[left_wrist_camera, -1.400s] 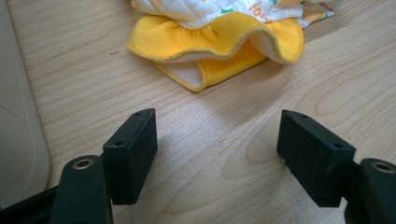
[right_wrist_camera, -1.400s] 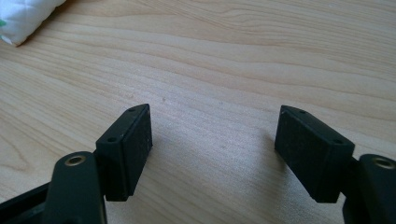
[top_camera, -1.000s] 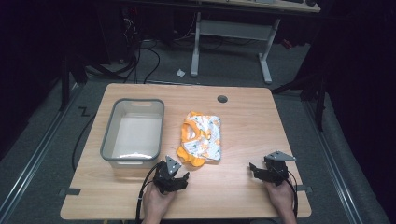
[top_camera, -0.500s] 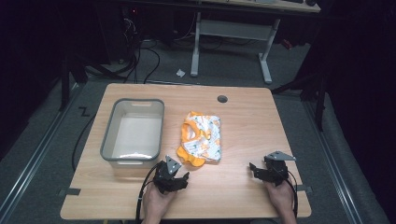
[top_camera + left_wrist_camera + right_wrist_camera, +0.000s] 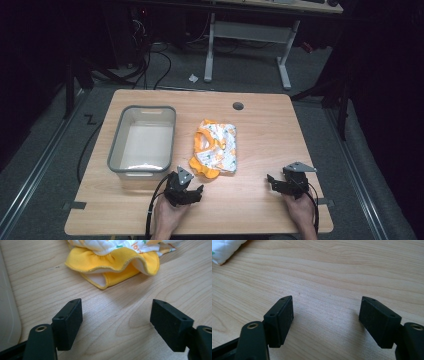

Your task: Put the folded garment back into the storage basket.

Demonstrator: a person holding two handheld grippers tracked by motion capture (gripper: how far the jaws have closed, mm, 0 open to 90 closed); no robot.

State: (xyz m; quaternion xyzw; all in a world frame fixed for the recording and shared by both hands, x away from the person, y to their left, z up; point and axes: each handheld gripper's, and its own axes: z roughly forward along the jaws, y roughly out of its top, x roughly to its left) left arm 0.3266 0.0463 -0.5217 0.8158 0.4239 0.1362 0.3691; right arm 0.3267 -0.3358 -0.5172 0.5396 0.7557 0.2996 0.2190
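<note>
The cloth is being seen lying on the bench beside the tub, just ahead of the left tool, both tools being held wide open and empty.

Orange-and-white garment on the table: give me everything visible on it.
The garment is soft fabric, folded into a rough rectangle: a white quilted-looking top with small coloured prints, and orange-yellow ruffled edges with stitched hems at its near end. It lies flat on the wooden table, right of the grey tub. Nothing grips it; the left hand-held gripper sits just short of it, jaws open.
</note>
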